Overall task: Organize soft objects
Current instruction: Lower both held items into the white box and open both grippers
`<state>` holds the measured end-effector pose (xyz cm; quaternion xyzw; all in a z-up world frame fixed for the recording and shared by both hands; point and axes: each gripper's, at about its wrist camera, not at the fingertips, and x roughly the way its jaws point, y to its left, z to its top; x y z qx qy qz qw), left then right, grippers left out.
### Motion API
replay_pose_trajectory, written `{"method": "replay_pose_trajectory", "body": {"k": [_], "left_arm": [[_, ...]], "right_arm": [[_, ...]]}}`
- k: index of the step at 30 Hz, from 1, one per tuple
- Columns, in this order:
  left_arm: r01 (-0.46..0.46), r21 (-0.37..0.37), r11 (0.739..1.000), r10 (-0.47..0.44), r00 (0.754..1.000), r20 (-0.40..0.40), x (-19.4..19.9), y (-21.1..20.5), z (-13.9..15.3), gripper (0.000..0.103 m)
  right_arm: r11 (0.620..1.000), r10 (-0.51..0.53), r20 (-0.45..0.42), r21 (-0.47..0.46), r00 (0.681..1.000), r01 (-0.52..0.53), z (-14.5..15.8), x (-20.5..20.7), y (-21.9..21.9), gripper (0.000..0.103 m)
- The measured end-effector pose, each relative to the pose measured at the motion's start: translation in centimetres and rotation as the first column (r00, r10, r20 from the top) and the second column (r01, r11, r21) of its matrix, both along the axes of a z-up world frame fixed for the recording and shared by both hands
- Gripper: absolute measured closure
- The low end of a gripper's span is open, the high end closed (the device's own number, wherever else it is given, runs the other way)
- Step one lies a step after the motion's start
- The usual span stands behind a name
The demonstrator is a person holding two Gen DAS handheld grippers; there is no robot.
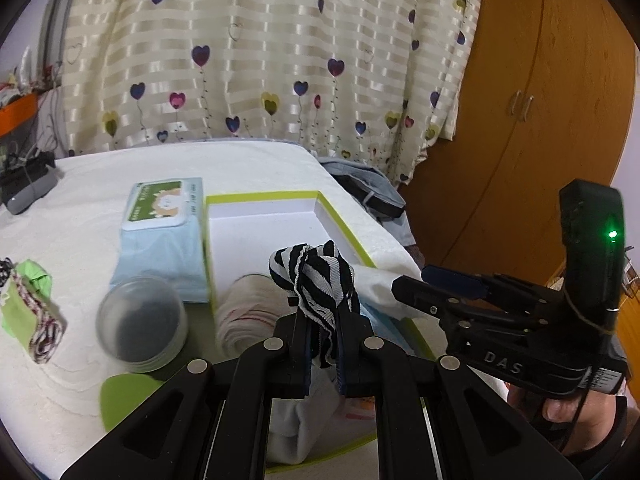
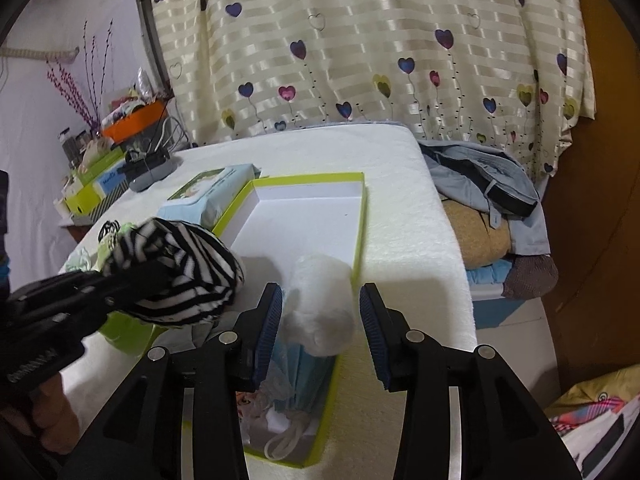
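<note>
1. The left gripper (image 1: 322, 340) has its jaws clamped on a black-and-white striped sock (image 1: 316, 276), pinching it near the middle so the bunched upper part stands above the fingertips and a tail hangs between them.
2. The right gripper (image 2: 320, 320) has its jaws wide apart. A white rolled cloth (image 2: 322, 300) lies between the blue ribbed pads (image 2: 272, 320), touching neither that can be seen.
3. In the left wrist view the right gripper's body reads "DAS" in pale letters, and a green light glows on its upper housing.
4. The striped sock is held over a shallow box with lime-green edges (image 1: 264, 197) and a white floor; the far half of the box is bare.
5. The near half of the box holds the white roll, a pale roll with red lines (image 1: 250, 316), light blue fabric and a white drawstring item.
6. Just left of the box sits a light blue wet-wipes pack (image 1: 160, 236) with a green cartoon label; its writing is too small to read.
7. A clear round lidded container (image 1: 142, 326) stands in front of the pack.
8. A green cloth with red-and-white trim (image 1: 30, 312) lies further left on the white-covered bench (image 1: 80, 208).
9. A heart-patterned curtain (image 1: 260, 52) hangs behind.
</note>
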<state>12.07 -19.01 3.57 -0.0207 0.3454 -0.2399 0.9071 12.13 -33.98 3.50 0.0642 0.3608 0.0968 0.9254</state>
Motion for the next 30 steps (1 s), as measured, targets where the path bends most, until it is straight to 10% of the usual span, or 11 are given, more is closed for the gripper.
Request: {"method": "replay_pose_trajectory", "body": {"k": [11,30], "left_arm": [[0.015,-0.009,1.000,-0.015,0.999,-0.049,0.9,-0.5,-0.9,0.071],[-0.006,-0.033,0.999,0.006,1.000,0.013,-4.2,3.5,1.1,0.071]], "right_arm": [[1.000,0.007,0.009,0.014,1.000,-0.007,0.2,-0.1,0.1,0.061],[0.998,0.059,0.037,0.008,0.998,-0.060,1.8,-3.9,3.2,0.061]]}}
